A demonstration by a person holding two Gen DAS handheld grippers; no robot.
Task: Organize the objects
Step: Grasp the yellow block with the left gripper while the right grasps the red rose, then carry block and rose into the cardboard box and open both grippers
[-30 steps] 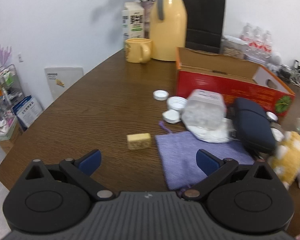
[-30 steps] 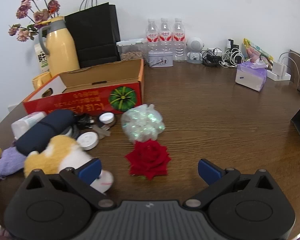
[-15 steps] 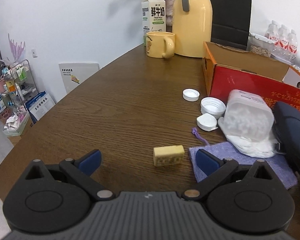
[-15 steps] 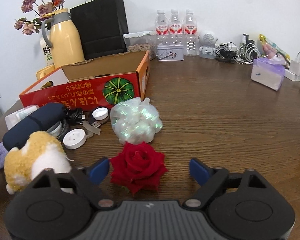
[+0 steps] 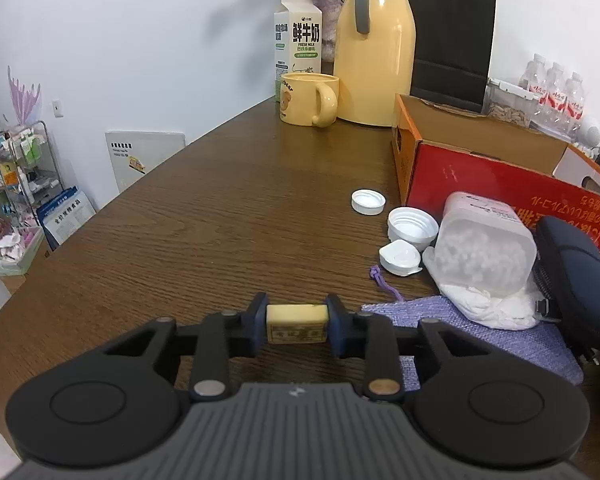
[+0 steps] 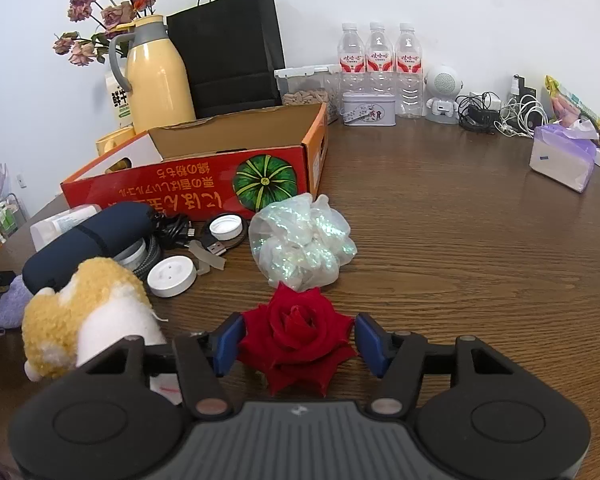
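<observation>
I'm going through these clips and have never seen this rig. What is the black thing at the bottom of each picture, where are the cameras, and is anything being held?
There is no robot arm: a person holds a two-finger gripper in each hand, with a fisheye camera looking along its fingers.

Left view: the left gripper is shut on a small yellow block, above the wooden table. A purple cloth pouch and white caps lie nearby.

Right view: the right gripper straddles a red rose, jaws not visibly clamped. Beyond are an iridescent mesh puff, a plush toy and a red cardboard box.
</observation>
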